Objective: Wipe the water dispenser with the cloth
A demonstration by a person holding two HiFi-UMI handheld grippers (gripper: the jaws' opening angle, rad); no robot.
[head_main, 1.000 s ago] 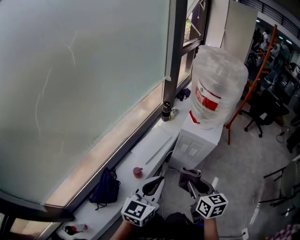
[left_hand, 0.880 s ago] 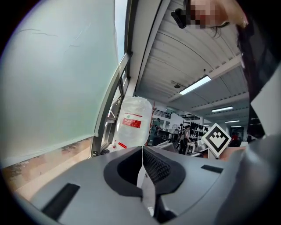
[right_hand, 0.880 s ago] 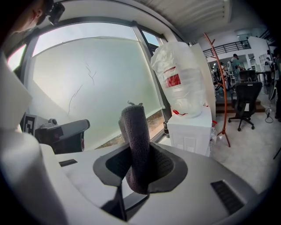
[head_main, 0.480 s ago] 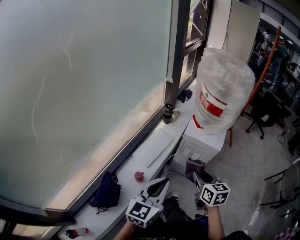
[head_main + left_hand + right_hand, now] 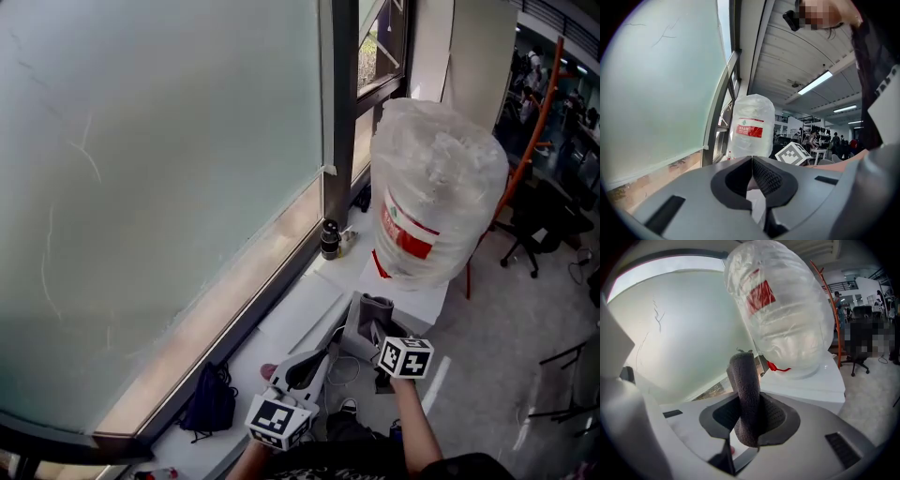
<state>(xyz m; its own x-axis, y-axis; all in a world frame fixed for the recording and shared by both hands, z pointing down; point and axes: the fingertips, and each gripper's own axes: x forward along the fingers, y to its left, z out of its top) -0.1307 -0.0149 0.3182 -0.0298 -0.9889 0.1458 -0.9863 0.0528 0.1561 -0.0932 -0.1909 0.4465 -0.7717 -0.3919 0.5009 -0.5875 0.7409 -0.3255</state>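
Observation:
The water dispenser (image 5: 416, 302) is a white cabinet beside the window, with a big plastic-wrapped bottle (image 5: 436, 192) with a red label on top. In the head view my right gripper (image 5: 372, 330) is shut on a dark grey cloth (image 5: 374, 310), which sits against the cabinet's upper front edge. The right gripper view shows the folded cloth (image 5: 745, 390) standing up between the jaws of the right gripper (image 5: 752, 423), the bottle (image 5: 780, 305) close ahead. My left gripper (image 5: 317, 361) hangs lower left, shut and holding nothing. The left gripper view shows its jaws touching and the bottle (image 5: 751, 125) farther off.
A frosted window (image 5: 159, 169) runs along the left above a white sill (image 5: 292, 314). A dark flask (image 5: 329, 239) stands on the sill, with a black bag (image 5: 208, 405) and a small red thing (image 5: 269, 371) lower down. An orange rack (image 5: 525, 122) and an office chair (image 5: 534, 234) stand at right.
My right gripper has carried the cloth forward and up, from below the dispenser to its upper front edge. The dispenser looks nearer. The left gripper stays low and shut.

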